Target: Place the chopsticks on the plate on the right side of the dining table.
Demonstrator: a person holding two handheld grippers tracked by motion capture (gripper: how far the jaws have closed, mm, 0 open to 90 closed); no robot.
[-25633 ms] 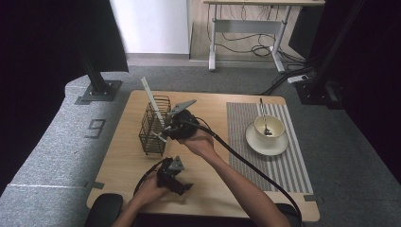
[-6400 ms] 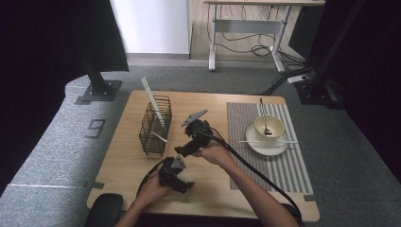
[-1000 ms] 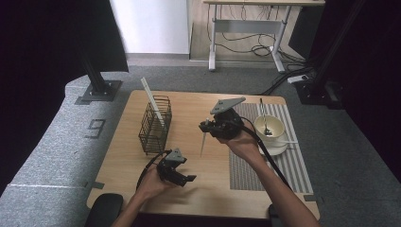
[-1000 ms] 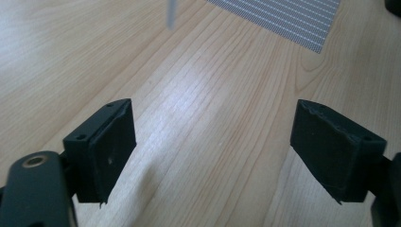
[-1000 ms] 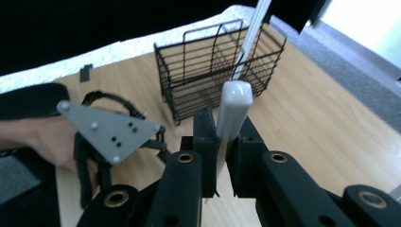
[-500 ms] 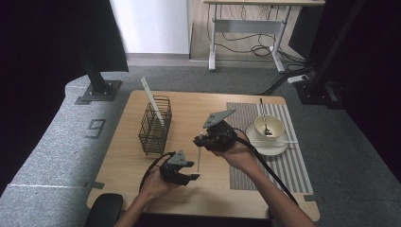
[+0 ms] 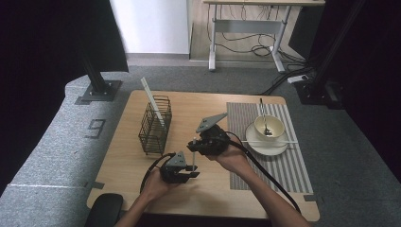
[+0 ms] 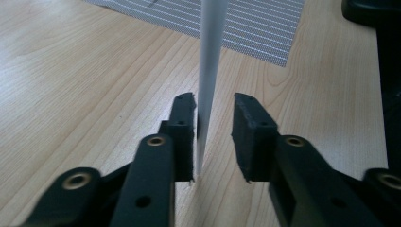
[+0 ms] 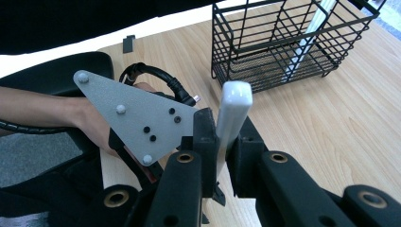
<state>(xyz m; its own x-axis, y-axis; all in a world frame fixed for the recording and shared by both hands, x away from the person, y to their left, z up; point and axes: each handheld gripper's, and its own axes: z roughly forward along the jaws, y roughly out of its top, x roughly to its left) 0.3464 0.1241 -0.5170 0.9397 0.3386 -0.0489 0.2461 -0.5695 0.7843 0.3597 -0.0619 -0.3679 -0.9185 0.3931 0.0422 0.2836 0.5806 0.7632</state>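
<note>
Chopstick-type white stick is the thing being handled here, but going big to small: the wooden table comes first, with a striped grey placemat on its right side and a black wire basket standing left of centre, another long white stick leaning out of it. On the far part of the mat sits a plate with a cream bowl on it, a utensil resting in the bowl. The right gripper is near the middle of the table, pinching the white stick between its jaws so it hangs about upright. The left gripper is just nearer and to the left of it, low over the wood, jaws spread with the stick's lower end sitting in the gap (it looks to be right against one jaw, well apart from the other). Can't tell if the tip touches the table.
</note>
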